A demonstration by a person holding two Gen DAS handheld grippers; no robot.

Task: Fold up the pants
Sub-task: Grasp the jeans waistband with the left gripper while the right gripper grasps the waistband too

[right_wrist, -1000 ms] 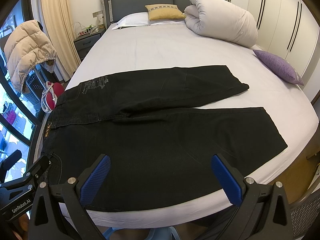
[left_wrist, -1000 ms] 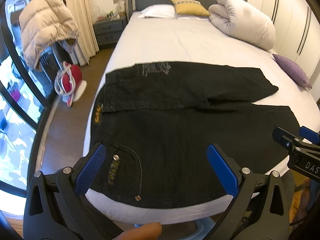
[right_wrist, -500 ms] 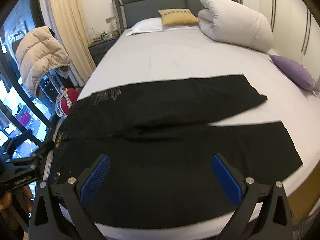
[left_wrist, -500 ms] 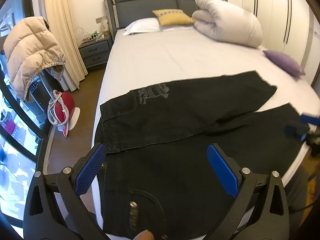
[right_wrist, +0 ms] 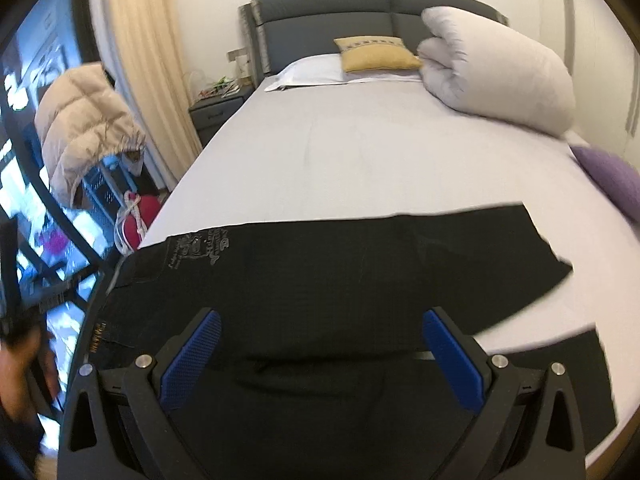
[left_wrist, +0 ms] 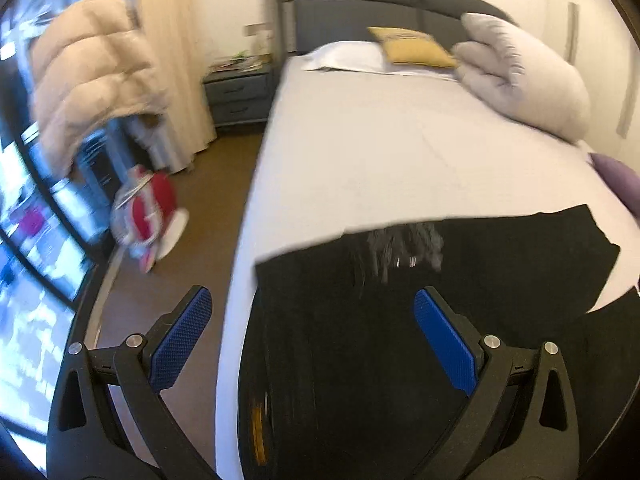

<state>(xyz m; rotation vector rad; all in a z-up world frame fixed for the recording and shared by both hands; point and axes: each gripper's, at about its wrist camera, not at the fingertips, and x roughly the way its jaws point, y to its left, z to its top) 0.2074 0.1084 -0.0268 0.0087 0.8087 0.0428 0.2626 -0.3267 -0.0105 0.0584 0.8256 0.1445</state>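
Left wrist view, blurred: left tool (left_wrist: 308,336) released, jaws wide apart, nothing between them, hanging over the waist end of the black pants (left_wrist: 400,360). Pants lie flat on the bed (left_wrist: 400,152) at its foot end, waistband at the bed's left edge, beside the bare floor (left_wrist: 208,208). Far leg runs off to the right toward the purple cushion (left_wrist: 618,180). Right wrist view: right tool (right_wrist: 320,356) also released and empty, over the middle of the pants (right_wrist: 340,280), just ahead of the crotch. Long axis of the pants runs left to right across the view, far leg hem (right_wrist: 548,264) at right, near leg under the tool. Left tool is nearer the waistband, right tool nearer the legs. Judgement: lengthwise fold not yet begun; next grab likely near edge, waist and leg.
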